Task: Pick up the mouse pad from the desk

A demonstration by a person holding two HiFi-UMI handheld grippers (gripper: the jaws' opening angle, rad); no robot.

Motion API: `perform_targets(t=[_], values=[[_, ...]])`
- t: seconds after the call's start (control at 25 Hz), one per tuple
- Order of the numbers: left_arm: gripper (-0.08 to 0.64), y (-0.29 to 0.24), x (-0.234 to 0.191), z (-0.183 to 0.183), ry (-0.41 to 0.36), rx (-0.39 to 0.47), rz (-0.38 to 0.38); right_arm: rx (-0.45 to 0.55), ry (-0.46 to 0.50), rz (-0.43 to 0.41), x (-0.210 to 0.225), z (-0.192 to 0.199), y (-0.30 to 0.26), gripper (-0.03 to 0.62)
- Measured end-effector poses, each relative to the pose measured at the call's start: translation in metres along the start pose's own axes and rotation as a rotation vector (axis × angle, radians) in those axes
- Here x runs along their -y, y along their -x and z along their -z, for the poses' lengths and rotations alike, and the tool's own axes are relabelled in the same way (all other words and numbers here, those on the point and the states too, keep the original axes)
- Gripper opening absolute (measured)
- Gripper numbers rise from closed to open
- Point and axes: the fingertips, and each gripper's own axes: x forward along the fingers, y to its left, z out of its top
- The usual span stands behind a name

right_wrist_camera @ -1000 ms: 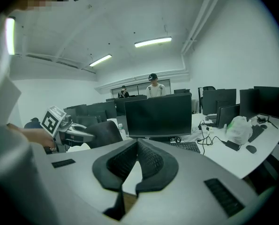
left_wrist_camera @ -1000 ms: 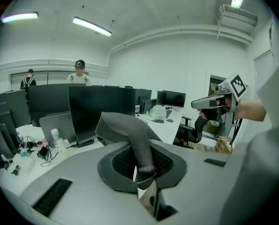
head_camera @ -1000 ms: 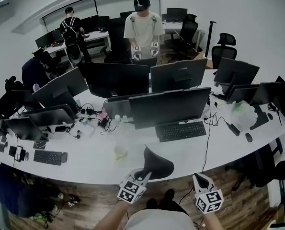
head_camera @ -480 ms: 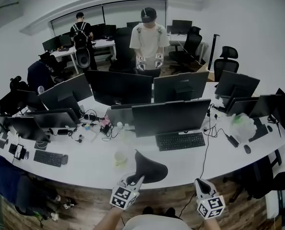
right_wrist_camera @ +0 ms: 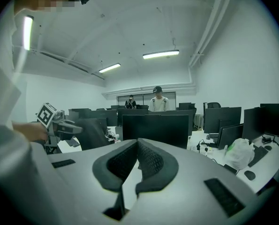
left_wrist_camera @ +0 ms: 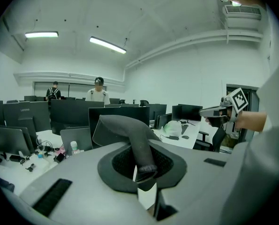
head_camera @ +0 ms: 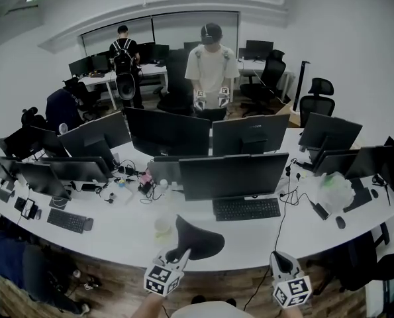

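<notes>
The mouse pad (head_camera: 198,238) is a dark, floppy sheet, curled up and hanging over the near edge of the white desk (head_camera: 117,240). My left gripper (head_camera: 183,252) is shut on its near edge and holds it clear of the desk. In the left gripper view the mouse pad (left_wrist_camera: 123,128) rises bent from between the pads of the left gripper (left_wrist_camera: 146,172). My right gripper (head_camera: 277,257) hovers off the desk's edge to the right, shut with nothing in it. Its right gripper view shows the right gripper (right_wrist_camera: 135,159) with pads together, and the mouse pad (right_wrist_camera: 90,132) off to the left.
A black keyboard (head_camera: 246,209) lies before a row of dark monitors (head_camera: 233,175). A pale cup (head_camera: 162,227) stands left of the pad. A cable (head_camera: 280,211) runs down the desk. Another keyboard (head_camera: 67,220) is far left, a mouse (head_camera: 340,222) far right. A person (head_camera: 211,65) stands across the desks.
Both grippers have risen. The mouse pad has gone up with the left gripper and hangs higher above the desk's edge. The right gripper has drifted sideways, still shut.
</notes>
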Motion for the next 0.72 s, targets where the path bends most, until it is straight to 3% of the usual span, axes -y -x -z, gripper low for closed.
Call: perform_targets(t=[0.72], values=[[0.046, -0.012, 0.012, -0.007, -0.003, 0.007, -0.028, 0.02, 0.006, -0.029, 0.022, -0.006, -0.003, 0.011]])
